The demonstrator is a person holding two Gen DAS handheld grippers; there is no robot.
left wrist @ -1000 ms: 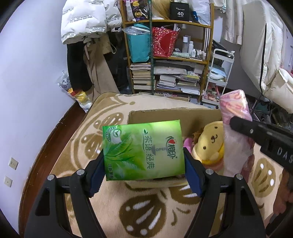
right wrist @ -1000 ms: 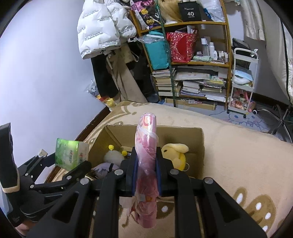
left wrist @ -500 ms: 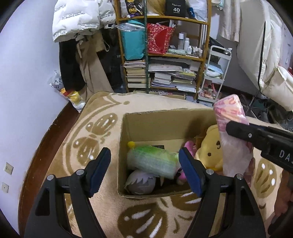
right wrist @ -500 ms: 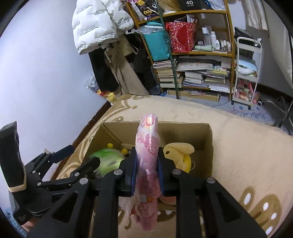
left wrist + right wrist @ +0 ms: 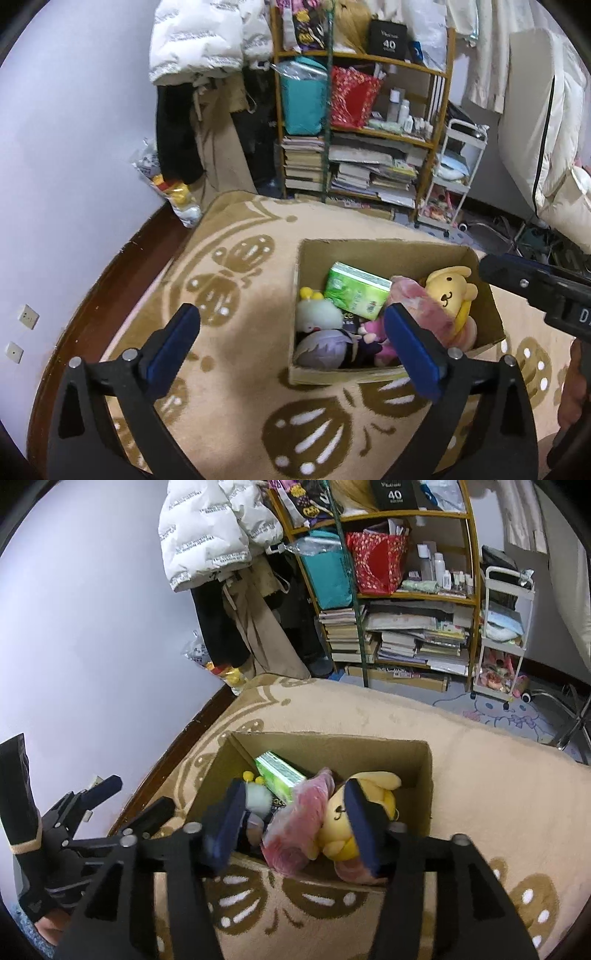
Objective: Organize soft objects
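An open cardboard box (image 5: pixel 384 248) (image 5: pixel 424 775) stands on the beige butterfly blanket. Inside lie a green tissue pack (image 5: pixel 356 290) (image 5: pixel 282 775), a pink plastic-wrapped pack (image 5: pixel 424 306) (image 5: pixel 301 823), a yellow dog plush (image 5: pixel 448 291) (image 5: pixel 351 812), a white-and-yellow plush (image 5: pixel 317 312) and a grey-haired doll (image 5: pixel 325 349). My left gripper (image 5: pixel 291 347) is open and empty, in front of the box's left side. My right gripper (image 5: pixel 295 821) is open and empty above the box's near edge, with the pink pack lying between its fingers, loose.
A wooden shelf (image 5: pixel 365 122) full of books, bags and bottles stands behind the bed, with hanging coats (image 5: pixel 207 74) to its left and a white trolley (image 5: pixel 454 173) to its right. The lilac wall (image 5: pixel 74 147) runs along the left. The blanket (image 5: pixel 236 280) spreads around the box.
My left gripper opened and dropped the green tissue pack into the box, then drew back to the left. My right gripper opened and let the pink pack fall into the box.
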